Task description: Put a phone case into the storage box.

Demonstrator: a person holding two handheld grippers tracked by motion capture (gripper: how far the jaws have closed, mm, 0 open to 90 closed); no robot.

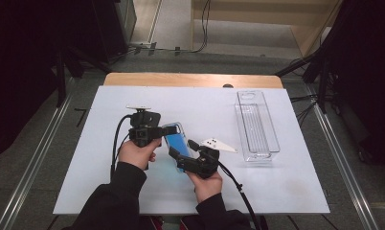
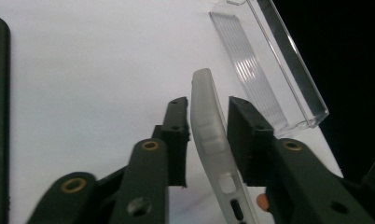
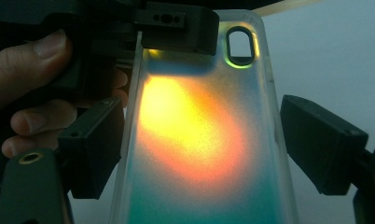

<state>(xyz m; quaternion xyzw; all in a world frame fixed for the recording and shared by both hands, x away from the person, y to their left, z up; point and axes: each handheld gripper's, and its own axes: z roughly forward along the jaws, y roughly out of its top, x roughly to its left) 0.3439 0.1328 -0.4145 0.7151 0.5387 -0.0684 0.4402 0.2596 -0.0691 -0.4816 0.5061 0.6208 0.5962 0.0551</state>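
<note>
A translucent phone case [image 1: 175,136], teal with an orange-yellow sheen [image 3: 195,130], is held above the white table between both grippers. My left gripper [image 1: 166,130] comes in from the left and is shut on the case's thin edge [image 2: 205,93], one pad on each face. From the right gripper view that left gripper [image 3: 176,28] sits by the camera cut-out. My right gripper [image 1: 182,149] reaches in from below and spans the case's width, its pads [image 3: 97,149] against the two long sides.
A clear plastic tray [image 1: 272,139] lies lengthwise at the right of the white table top [image 1: 133,191], seen also in the left gripper view as the clear tray [image 2: 269,70]. Cables trail from both grippers toward the near edge. Dark stands flank the table.
</note>
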